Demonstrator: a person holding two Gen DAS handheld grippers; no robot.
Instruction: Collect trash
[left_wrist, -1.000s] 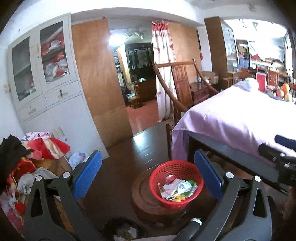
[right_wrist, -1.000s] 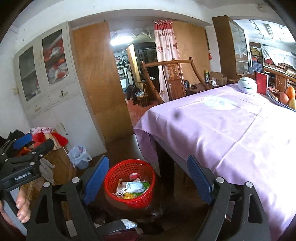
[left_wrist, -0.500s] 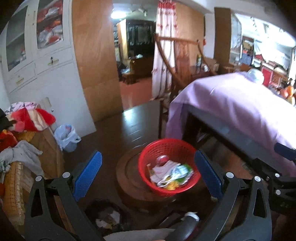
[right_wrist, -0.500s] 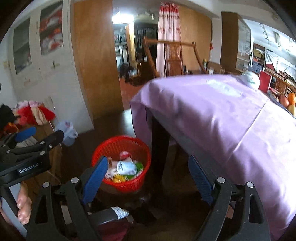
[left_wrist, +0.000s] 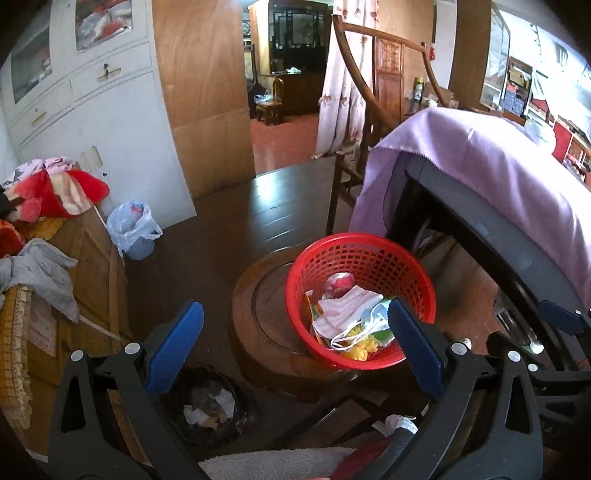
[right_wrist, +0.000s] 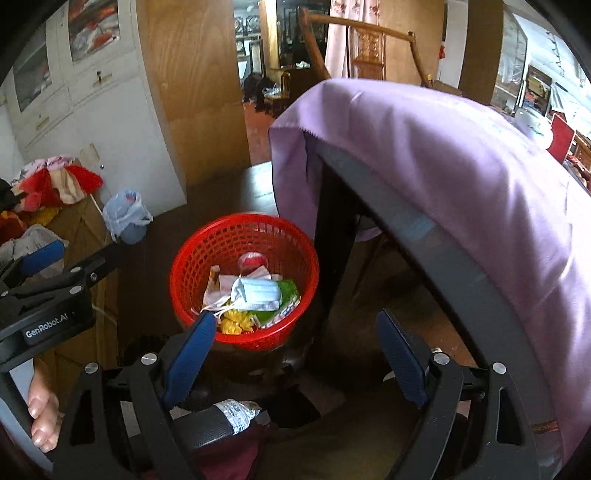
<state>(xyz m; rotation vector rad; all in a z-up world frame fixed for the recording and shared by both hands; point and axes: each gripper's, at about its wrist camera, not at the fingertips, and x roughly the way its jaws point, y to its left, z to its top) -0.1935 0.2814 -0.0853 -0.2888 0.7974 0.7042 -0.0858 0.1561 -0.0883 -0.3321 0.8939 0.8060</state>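
Note:
A red mesh basket (left_wrist: 360, 254) (right_wrist: 207, 254) stands on a round dark wooden stool (left_wrist: 266, 306). Inside lie a face mask (right_wrist: 256, 293), white paper (left_wrist: 345, 306), green and yellow wrappers and a small red-lidded cup (left_wrist: 338, 282). My left gripper (left_wrist: 295, 332) is open above the stool, its right finger over the basket's near rim. My right gripper (right_wrist: 295, 334) is open too, just short of the basket, nothing between its pads. The left gripper's body (right_wrist: 48, 302) shows at the left of the right wrist view.
A table under a lilac cloth (left_wrist: 498, 173) (right_wrist: 461, 158) stands right of the basket, its dark leg (right_wrist: 330, 236) close by. A dark bin with paper scraps (left_wrist: 207, 404) sits on the floor. A blue bagged bin (left_wrist: 133, 229), clothes on a crate (left_wrist: 48, 195) and a white cabinet (left_wrist: 92, 92) lie left.
Both grippers have sunk and tilted downward toward the red basket, which now looks larger and nearer. Both jaws have stayed open.

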